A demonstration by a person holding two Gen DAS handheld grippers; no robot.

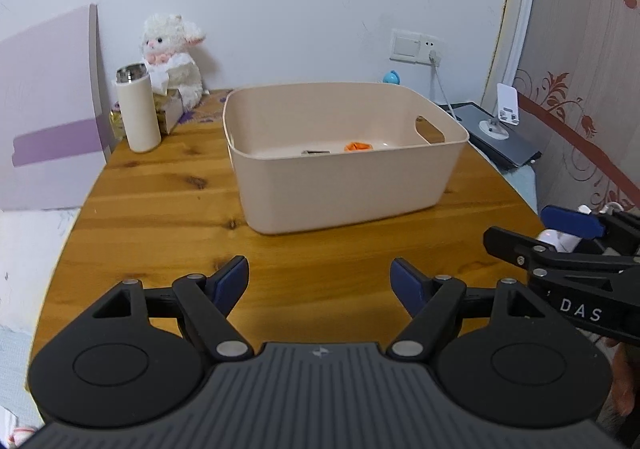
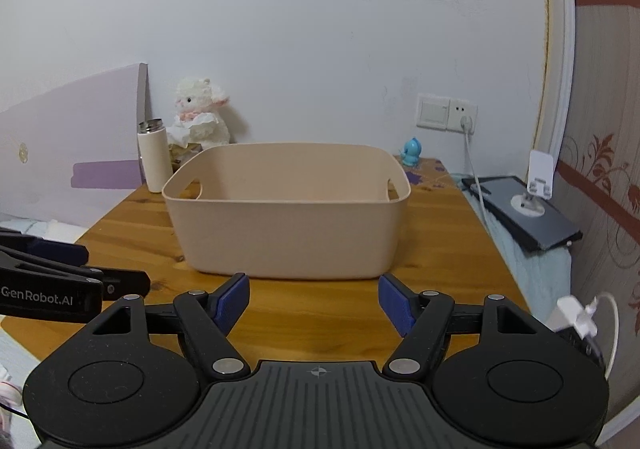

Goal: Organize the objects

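A beige plastic bin (image 1: 344,185) stands on the wooden table (image 1: 160,209). Inside it lie a small orange object (image 1: 358,146) and a small grey flat item (image 1: 316,152). My left gripper (image 1: 320,281) is open and empty, low over the table in front of the bin. My right gripper (image 2: 314,297) is open and empty, also in front of the bin (image 2: 288,225); it shows at the right edge of the left wrist view (image 1: 560,245). The bin's contents are hidden in the right wrist view.
A cream tumbler (image 1: 137,109), a white plush lamb (image 1: 172,53) and a small box stand at the table's back left. A blue toy figure (image 2: 412,153) sits at the back right. A dark tablet with a phone stand (image 2: 528,209) lies right of the table. A white charger (image 2: 576,317) hangs at right.
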